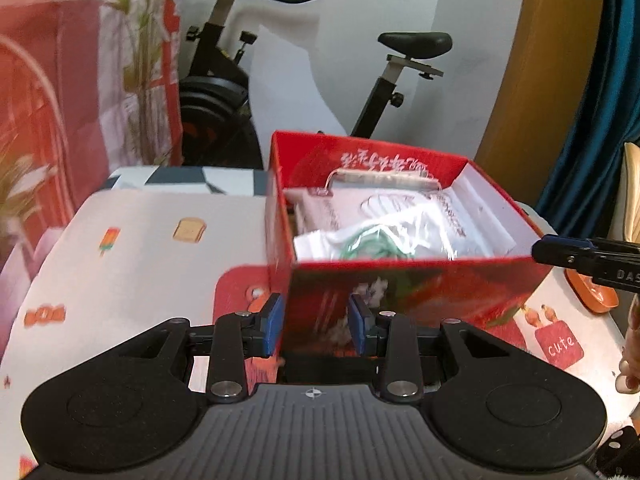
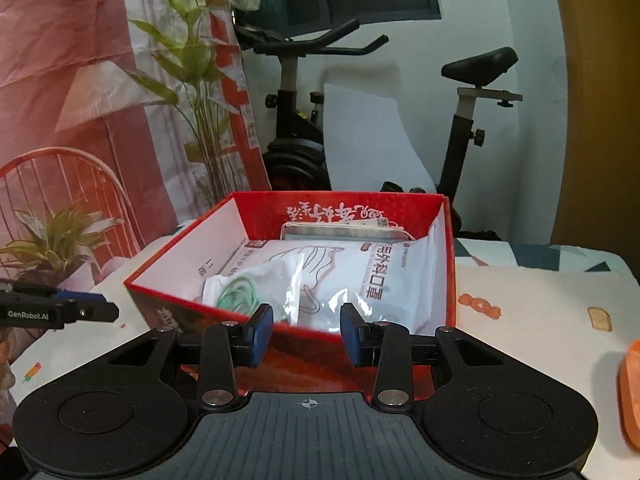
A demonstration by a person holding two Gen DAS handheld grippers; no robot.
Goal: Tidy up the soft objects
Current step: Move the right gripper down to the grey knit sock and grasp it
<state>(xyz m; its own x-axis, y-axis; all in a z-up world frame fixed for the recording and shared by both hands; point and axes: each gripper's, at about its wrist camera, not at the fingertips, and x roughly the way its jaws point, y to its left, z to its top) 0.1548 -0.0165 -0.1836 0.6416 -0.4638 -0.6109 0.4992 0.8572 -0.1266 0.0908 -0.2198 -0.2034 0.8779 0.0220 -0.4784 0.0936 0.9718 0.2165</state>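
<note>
Red cardboard box (image 2: 448,264) sits open on the desk (image 1: 132,280), which is covered by a printed cloth. Inside: a white mask packet (image 2: 360,276) lying flat, a clear bag with a green cord (image 2: 240,294) on top of it toward the near wall, and a flat sleeve (image 2: 344,232) against the far wall.

Right tongs (image 2: 306,330) hover at the near rim of the box, jaws parted, nothing between the pads (image 2: 262,332); released. Left tongs (image 1: 316,326) sit low at a bottom corner of the box, jaws partly apart. The red wall shows between the pads (image 1: 274,324), but the blur hides whether they press on it; cannot tell if they grip.

Judgement: soft items appear already loaded, so the step in hand is likely clearing the right tongs away and tidying or steadying the box.

Doing it well:
- Lift the right tongs clear over the rim before swinging sideways; the clear bag lies close to the near wall and could snag.
- Keep the box braced from the left so it does not skid on the cloth.
- If the clear bag rides high, press it flat onto the mask packet rather than pinching; the film is slippery.
- Mind the orange object (image 2: 630,392) at the right edge of the desk.
</note>
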